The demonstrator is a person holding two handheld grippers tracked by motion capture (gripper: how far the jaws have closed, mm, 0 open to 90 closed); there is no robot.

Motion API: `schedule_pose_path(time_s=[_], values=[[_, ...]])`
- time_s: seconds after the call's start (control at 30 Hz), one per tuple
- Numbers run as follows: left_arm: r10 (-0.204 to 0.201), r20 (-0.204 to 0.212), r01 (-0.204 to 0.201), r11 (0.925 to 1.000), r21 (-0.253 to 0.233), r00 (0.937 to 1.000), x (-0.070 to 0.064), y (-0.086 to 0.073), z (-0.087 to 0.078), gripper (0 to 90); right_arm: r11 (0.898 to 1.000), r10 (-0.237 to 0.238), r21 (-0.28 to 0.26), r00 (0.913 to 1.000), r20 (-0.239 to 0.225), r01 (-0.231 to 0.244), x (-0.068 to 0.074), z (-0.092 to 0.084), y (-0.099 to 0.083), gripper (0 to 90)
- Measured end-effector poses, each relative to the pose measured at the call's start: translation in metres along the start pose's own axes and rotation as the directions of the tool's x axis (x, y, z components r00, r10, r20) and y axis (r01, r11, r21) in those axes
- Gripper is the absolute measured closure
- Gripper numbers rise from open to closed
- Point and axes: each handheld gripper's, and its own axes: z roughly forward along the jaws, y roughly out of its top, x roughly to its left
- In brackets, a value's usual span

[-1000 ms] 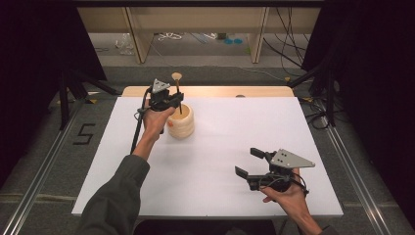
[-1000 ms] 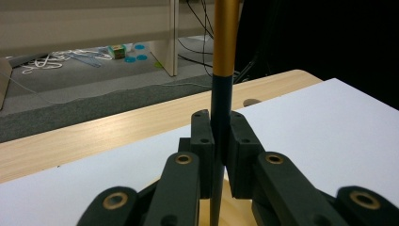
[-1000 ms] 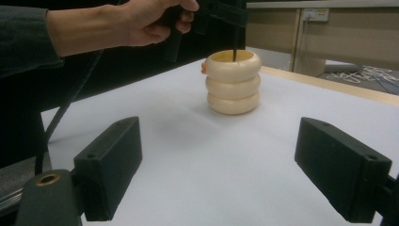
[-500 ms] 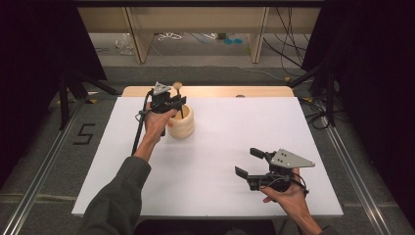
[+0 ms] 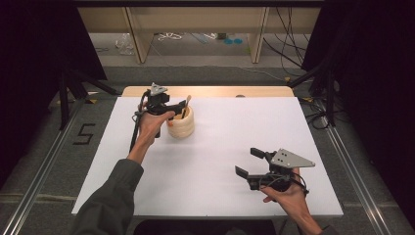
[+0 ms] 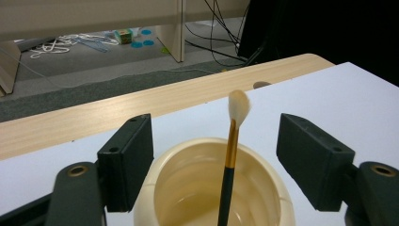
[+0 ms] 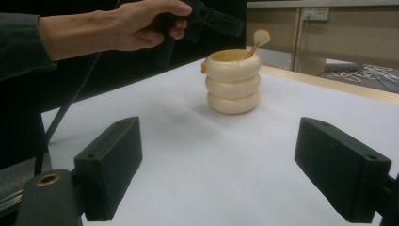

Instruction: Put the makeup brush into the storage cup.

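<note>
Jaws of the left gripper [image 6: 226, 165] have just been opening and stand wide, the brush [image 6: 231, 155] free between them, standing in the cream cup [image 6: 211, 188] below; right gripper [image 5: 254, 164] wide, well apart.

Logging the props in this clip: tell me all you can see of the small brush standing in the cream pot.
The small brush with a black handle, gold ferrule and pale fluffy tip stands tip-up in the cream ribbed pot, leaning against its rim. Its lower end is hidden inside the pot. The left gripper has just been opening its jaws; they stand either side of the brush without touching it. Nothing but the pot touches it.
</note>
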Motion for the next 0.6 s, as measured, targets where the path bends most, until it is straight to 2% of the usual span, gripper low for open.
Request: schedule_pose_path(time_s=[0.23,0.4,0.6], values=[[-0.031,0.022,0.032,0.9992,-0.026,0.9993,0.005,-0.002,-0.014,26.9,1.000,0.007,-0.009,0.9999,-0.008,-0.007,0.000,0.001,0.000,16.3],[-0.014,0.044,0.015,0.9994,-0.030,0.9990,0.002,-0.002,-0.023,25.6,1.000,0.006,-0.008,1.0000,-0.006,-0.007,0.000,0.001,0.000,16.3],[-0.017,0.073,0.020,0.9988,-0.044,0.9972,-0.003,-0.004,-0.032,24.5,1.000,0.001,-0.002,1.0000,0.003,-0.001,0.000,0.000,0.000,16.2]])
